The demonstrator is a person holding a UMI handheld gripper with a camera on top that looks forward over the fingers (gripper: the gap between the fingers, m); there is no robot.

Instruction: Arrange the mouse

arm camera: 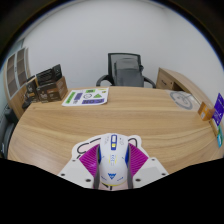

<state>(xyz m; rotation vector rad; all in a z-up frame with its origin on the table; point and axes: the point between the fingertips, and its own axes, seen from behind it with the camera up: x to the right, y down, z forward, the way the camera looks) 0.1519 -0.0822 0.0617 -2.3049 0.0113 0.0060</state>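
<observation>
A white mouse [113,160] with blue and yellow accents sits between my fingers, its nose pointing away from me. My gripper [113,150] is shut on it: the left magenta pad [90,162] and the right pad [137,160] press on its two sides with no gap showing. The wooden table [60,125] stretches out ahead of the mouse and beyond it. The mouse's underside is hidden, so whether it rests on the table is unclear.
At the table's far edge lies a green-and-white printed sheet [86,96]. A dark box [45,85] stands to the far left. A pale round object [180,99] and a blue item [217,108] are at the right. An office chair [128,70] stands behind the table.
</observation>
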